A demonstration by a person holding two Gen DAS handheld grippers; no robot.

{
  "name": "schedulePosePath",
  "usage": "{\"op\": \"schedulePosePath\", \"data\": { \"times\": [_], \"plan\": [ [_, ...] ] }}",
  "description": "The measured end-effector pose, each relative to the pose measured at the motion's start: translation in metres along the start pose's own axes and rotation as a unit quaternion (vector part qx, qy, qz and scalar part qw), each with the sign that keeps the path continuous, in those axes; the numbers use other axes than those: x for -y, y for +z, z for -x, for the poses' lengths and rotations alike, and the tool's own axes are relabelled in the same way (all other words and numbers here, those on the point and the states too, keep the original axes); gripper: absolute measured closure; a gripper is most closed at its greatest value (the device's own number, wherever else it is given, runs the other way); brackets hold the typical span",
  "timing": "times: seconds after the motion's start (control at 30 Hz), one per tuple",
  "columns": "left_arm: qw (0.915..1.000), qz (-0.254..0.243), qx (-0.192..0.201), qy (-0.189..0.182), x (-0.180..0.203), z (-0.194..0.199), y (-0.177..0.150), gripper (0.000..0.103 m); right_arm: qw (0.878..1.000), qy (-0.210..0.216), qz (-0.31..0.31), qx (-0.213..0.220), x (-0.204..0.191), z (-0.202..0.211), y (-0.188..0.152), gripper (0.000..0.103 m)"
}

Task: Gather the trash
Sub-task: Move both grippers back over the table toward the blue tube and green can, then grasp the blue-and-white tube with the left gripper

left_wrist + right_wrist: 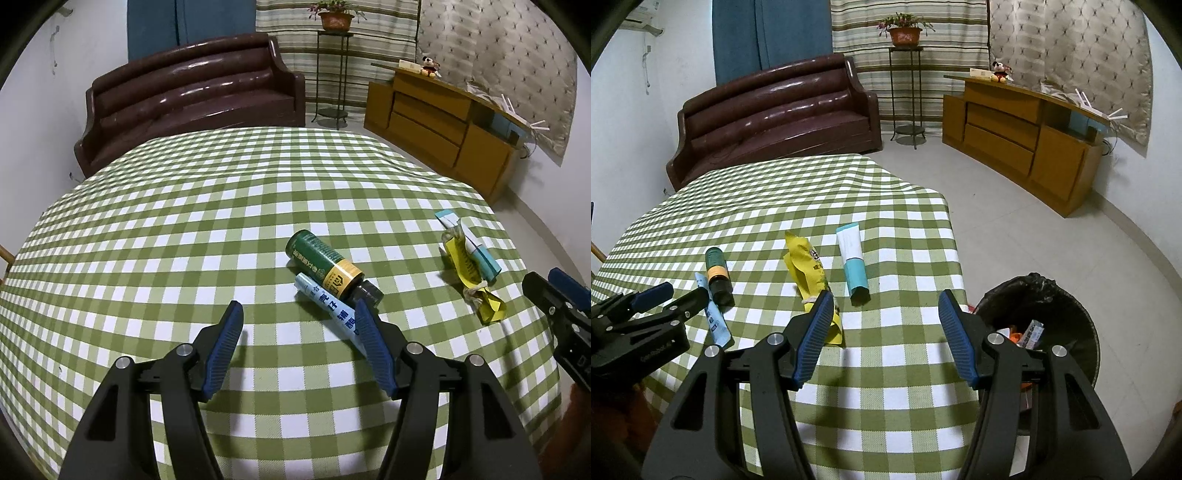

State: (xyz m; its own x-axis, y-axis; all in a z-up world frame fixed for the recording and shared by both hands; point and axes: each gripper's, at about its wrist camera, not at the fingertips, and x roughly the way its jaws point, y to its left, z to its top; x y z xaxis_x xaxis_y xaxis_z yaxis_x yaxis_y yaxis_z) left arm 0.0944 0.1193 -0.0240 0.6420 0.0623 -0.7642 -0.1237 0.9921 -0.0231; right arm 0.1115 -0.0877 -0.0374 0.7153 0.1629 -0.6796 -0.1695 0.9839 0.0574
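Table: covered by a green-and-white checked cloth (894, 369); every piece of rubbish here is placed from it.
Bottle: a small green bottle (325, 267) with a yellow band and dark cap lies on its side on the cloth, toward the table's near edge.
Sachet: a pale blue sachet (328, 314) with printed characters lies flat on the cloth, touching the bottle along its near side.
Yellow wrapper: a crumpled yellow wrapper (809, 273) lies on the cloth to the right of the bottle, apart from it.
Tube: a white-and-teal tube (854, 264) lies on the cloth just right of the wrapper, close to the table's right edge.
Bin: a round bin with a black liner (1067, 306) stands on the floor just off the table's right side, some packets already inside.
Left gripper: the left gripper (299, 315) hangs over the cloth with its blue pads spread and nothing clamped; its right pad crosses in front of the sachet's near end and the bottle cap.
Right gripper: the right gripper (884, 304) hangs over the table's right part, fingers apart and empty; its left pad overlaps the wrapper's near end, and I cannot tell if it touches.
Beyond the table: a brown sofa (775, 107), a plant stand (905, 85) and a wooden sideboard (1023, 136).
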Motion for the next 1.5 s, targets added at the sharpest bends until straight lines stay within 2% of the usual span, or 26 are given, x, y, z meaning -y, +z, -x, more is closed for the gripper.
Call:
{"op": "schedulePosePath", "data": {
  "times": [0.33, 0.6, 0.87, 1.13, 1.23, 1.27, 1.5],
  "plan": [
    [0.9998, 0.014, -0.012, -0.012, -0.002, -0.001, 0.006, 0.040, 1.000, 0.003, 0.001, -0.001, -0.002, -0.003, -0.001, 0.045],
    [0.9996, -0.001, -0.018, -0.021, 0.020, -0.007, 0.005, 0.039, 1.000, 0.003, -0.002, 0.001, 0.000, -0.003, -0.001, 0.045],
    [0.9994, 0.001, -0.031, -0.014, 0.000, -0.008, -0.007, 0.040, 1.000, 0.010, 0.004, 0.000, -0.005, -0.001, -0.003, 0.045],
    [0.9995, -0.004, -0.024, -0.020, -0.013, -0.007, -0.005, 0.059, 1.000, 0.017, 0.016, -0.003, -0.020, 0.000, -0.002, 0.045],
    [0.9995, -0.018, -0.019, -0.020, -0.012, -0.007, -0.004, 0.076, 0.999, 0.021, 0.025, -0.002, -0.028, 0.001, 0.000, 0.045],
    [0.9994, -0.023, -0.018, -0.021, -0.013, -0.007, -0.003, 0.085, 0.999, 0.023, 0.027, -0.002, -0.031, 0.001, 0.001, 0.045],
    [0.9994, -0.024, -0.014, -0.018, -0.030, -0.003, -0.007, 0.087, 0.998, 0.042, 0.050, -0.003, -0.061, -0.003, 0.006, 0.045]
  ]
}}
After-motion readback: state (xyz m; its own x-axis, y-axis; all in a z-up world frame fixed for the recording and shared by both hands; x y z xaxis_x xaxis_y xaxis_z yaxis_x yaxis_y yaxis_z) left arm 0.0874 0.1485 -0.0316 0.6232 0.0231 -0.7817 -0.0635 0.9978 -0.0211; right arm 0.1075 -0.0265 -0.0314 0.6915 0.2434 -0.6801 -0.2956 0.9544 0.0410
